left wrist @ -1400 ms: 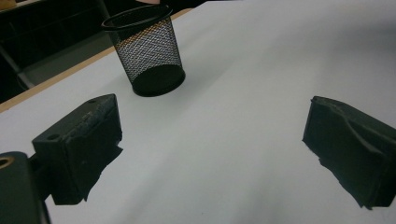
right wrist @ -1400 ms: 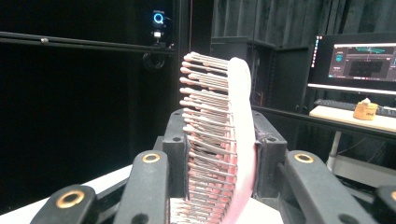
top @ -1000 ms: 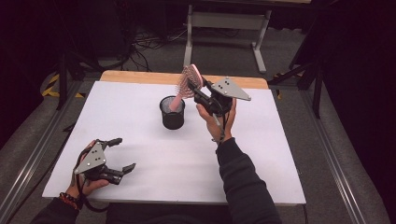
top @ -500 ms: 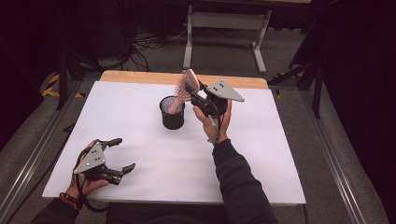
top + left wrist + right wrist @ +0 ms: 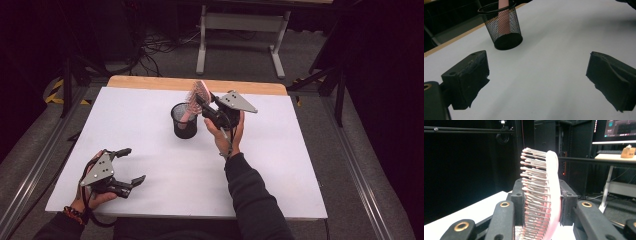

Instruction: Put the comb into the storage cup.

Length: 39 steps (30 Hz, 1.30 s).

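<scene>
Right gripper [image 5: 204, 103] jaws clamped on pink plastic hairbrush [image 5: 196, 94] w/ handle inside black wire-mesh cup [image 5: 184, 121]; brush prob light, stiff, bristles springy, so grip the solid head.

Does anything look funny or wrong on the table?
Nothing is spilled or broken. The pink hairbrush just leans crookedly, handle down in the black mesh cup, because the right tongs grip its bristly head.

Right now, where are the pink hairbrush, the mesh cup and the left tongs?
pink hairbrush [image 5: 552, 195], right gripper view, on its pink back.
mesh cup [image 5: 504, 27], left gripper view, on its mesh wall.
left tongs [image 5: 129, 166], high view, midway between the fingertips.
</scene>
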Tool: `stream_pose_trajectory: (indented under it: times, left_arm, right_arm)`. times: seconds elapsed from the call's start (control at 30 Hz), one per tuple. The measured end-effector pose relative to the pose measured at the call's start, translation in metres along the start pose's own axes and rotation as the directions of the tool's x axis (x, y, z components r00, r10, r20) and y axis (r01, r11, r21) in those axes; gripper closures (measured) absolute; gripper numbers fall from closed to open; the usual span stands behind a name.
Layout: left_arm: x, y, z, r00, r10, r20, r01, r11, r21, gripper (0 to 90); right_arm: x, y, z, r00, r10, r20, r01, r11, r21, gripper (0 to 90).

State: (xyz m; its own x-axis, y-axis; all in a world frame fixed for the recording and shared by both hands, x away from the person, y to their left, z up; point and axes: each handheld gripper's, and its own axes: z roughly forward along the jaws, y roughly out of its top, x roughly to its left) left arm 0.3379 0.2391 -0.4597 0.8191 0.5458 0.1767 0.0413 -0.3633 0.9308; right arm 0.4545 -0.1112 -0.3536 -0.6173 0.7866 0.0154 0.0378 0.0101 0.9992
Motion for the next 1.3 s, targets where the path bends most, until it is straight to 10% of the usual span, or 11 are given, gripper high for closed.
stream_pose_trajectory:
  times: [1.0, 1.3]
  left_arm:
    - [0.001, 0.000, 0.000, 1.0000, 0.001, 0.008, -0.001, 1.0000, 0.002, 6.8]
    - [0.002, 0.000, -0.002, 0.9998, -0.013, 0.015, 0.013, 0.9999, -0.007, 7.1]
  right_arm:
    - [-0.013, -0.028, -0.001, 0.9983, 0.058, 0.007, -0.058, 0.997, 0.042, 61.0]
    - [-0.010, -0.030, -0.001, 0.9994, 0.007, 0.033, -0.009, 0.998, 0.058, 59.7]
